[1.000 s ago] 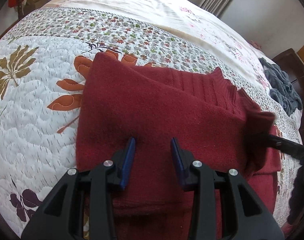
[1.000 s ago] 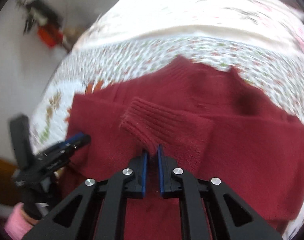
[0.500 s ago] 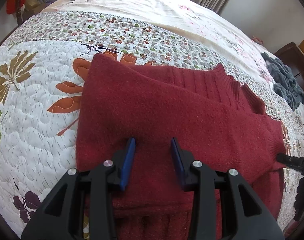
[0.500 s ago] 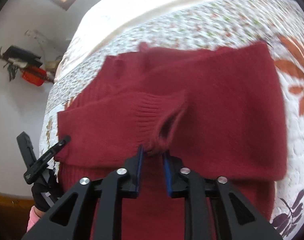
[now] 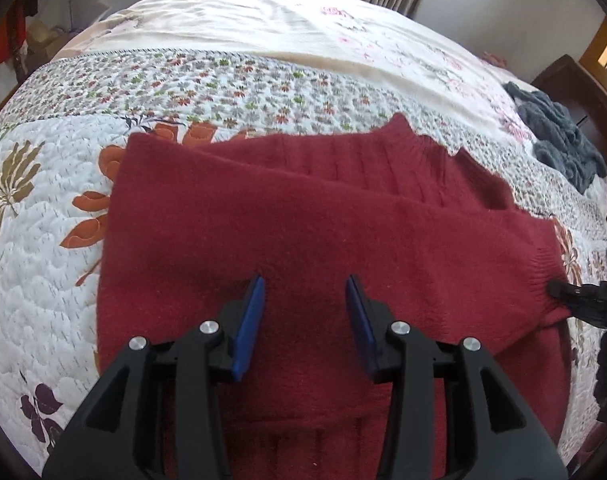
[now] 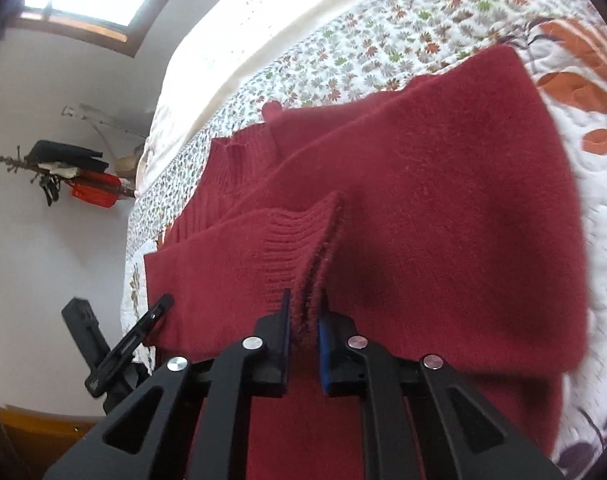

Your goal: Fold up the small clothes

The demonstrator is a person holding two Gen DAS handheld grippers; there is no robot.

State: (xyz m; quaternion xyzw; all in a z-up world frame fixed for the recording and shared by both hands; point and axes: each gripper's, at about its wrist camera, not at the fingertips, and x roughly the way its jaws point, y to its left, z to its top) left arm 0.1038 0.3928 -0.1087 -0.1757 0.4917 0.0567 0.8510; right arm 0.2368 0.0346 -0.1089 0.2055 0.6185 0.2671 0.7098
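Note:
A dark red knitted sweater (image 5: 295, 224) lies spread on the quilted bed, its ribbed collar toward the far side. One sleeve is folded across the body. My left gripper (image 5: 303, 284) hovers open just above the lower middle of the sweater, nothing between its blue pads. My right gripper (image 6: 303, 300) is shut on the ribbed sleeve cuff (image 6: 303, 240), which it holds over the sweater's body (image 6: 443, 200). In the left wrist view the right gripper (image 5: 559, 288) shows at the right edge, at the cuff. The left gripper (image 6: 159, 308) appears at the lower left of the right wrist view.
The bed wears a white quilt (image 5: 35, 240) with leaf and flower prints. A grey-blue fluffy cloth (image 5: 559, 140) lies at the far right of the bed, near a dark wooden headboard (image 5: 575, 84). Clothes hang on a wall rack (image 6: 71, 176) beyond the bed.
My right gripper has carried the sleeve cuff across the sweater toward its right side, laying the sleeve flat over the body. The left gripper has stayed open in place.

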